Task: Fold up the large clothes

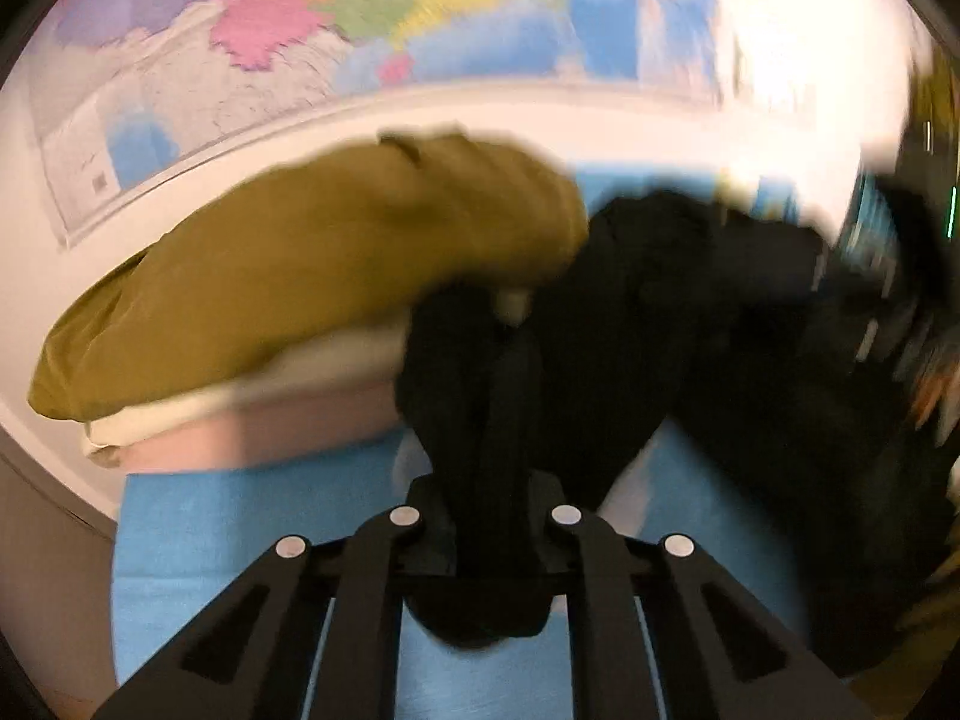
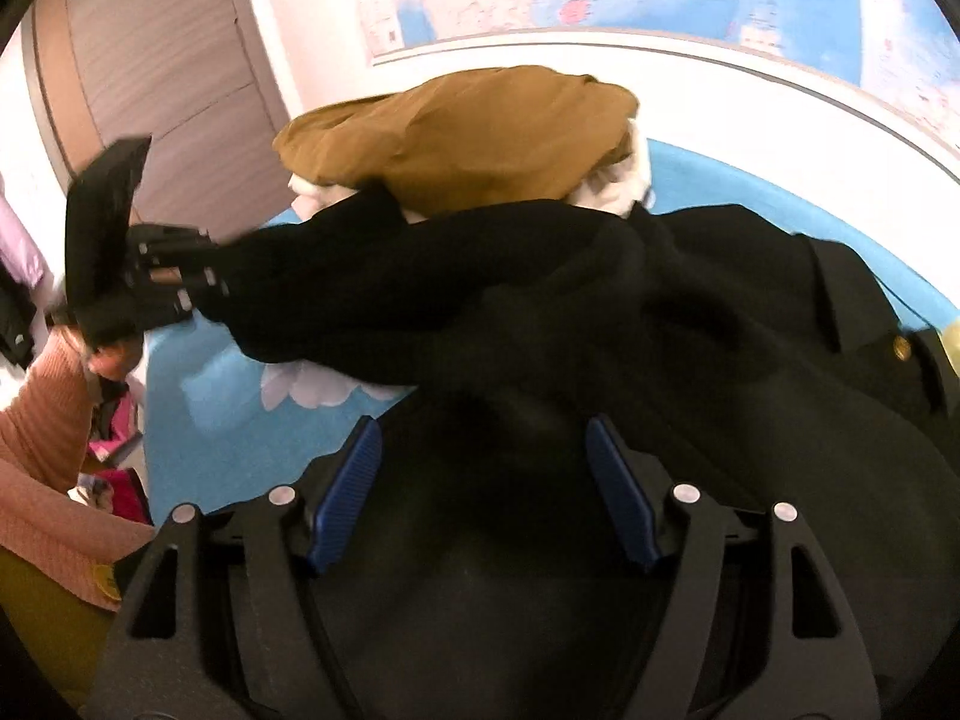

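A bed covered by a blue sheet [image 2: 240, 468] printed with white flowers filled the room's near side, with a big wall map [image 1: 360, 18] behind it. Everything below is placed relative to the black coat [image 2: 660, 360], the thing to be folded, which lay heaped across the sheet.

Nearest, the right gripper [image 2: 483, 492] hung just over the coat's near edge, its blue pads spread wide and apart from the cloth, gripping nothing. To the coat's left end, the left gripper [image 1: 483, 480] was pinched nearly closed on a bunched fold of the black cloth, which ran up from between its fingers; from the right wrist view the same tool showed at the left with a stretched length of coat, perhaps a sleeve, drawn toward it. A person's hand and orange knitted sleeve [image 2: 42, 420] sat below that tool.

Behind the coat stood a stack of folded clothes: a mustard garment [image 1: 300, 276] on top of a cream one [image 1: 252, 396], on what looked like a pink box.

Judging the risks: the left grip held only a small bunch, so a hard pull could slip it free or drag the whole coat crooked. The stretched length also passed close to the stack and might knock it over.

A brass button [image 2: 901, 349] showed on the coat. The map's lettering was too blurred to read, and no brand or label was legible
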`<state>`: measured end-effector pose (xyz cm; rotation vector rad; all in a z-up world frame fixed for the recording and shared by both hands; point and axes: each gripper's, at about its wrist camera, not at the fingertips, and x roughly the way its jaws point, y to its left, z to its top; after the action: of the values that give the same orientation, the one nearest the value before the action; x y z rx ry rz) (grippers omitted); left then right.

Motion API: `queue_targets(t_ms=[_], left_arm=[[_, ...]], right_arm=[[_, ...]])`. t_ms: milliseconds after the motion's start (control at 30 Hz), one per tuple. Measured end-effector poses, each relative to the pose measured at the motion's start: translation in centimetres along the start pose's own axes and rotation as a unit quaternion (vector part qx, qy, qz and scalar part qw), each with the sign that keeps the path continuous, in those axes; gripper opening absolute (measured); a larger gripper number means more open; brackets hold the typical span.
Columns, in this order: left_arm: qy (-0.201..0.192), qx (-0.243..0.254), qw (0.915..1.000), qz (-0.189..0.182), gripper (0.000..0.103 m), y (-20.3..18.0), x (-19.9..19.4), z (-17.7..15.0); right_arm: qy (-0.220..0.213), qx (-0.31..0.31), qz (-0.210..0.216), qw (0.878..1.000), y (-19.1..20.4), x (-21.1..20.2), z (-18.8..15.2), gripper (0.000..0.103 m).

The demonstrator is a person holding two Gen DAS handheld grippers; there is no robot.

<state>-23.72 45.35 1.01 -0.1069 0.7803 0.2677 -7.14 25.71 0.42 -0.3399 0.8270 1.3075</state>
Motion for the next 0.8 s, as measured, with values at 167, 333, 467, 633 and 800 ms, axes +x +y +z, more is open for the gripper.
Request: queue_targets(t_ms=[167, 333, 467, 633, 800], left_arm=[[-0.038, -0.008, 0.9965, -0.074, 0.012, -1.9, -4.6, 7.5], [-0.018, 0.060, 0.9881, -0.140, 0.032, -9.0, -2.8, 10.5], [-0.015, 0.097, 0.9817, -0.163, 0.052, -13.0, 0.5, 10.3], [-0.046, 0.085, 0.9870, -0.129, 0.056, -12.2, 1.3, 8.9], [-0.067, 0.005, 0.9874, -0.143, 0.067, -7.1, 0.2, 6.5]], right_arm=[[-0.046, 0.055, 0.007, 0.997, -2.5, -3.9, -0.2, 0.070], [-0.079, 0.097, 0.018, 0.992, -4.0, -6.6, -1.4, 0.070], [-0.071, 0.108, 0.019, 0.991, -4.0, -6.7, -2.4, 0.070], [-0.066, 0.107, 0.044, 0.991, -2.7, -6.3, -3.2, 0.071], [-0.044, 0.097, 0.072, 0.992, -1.2, -4.5, -2.6, 0.082]])
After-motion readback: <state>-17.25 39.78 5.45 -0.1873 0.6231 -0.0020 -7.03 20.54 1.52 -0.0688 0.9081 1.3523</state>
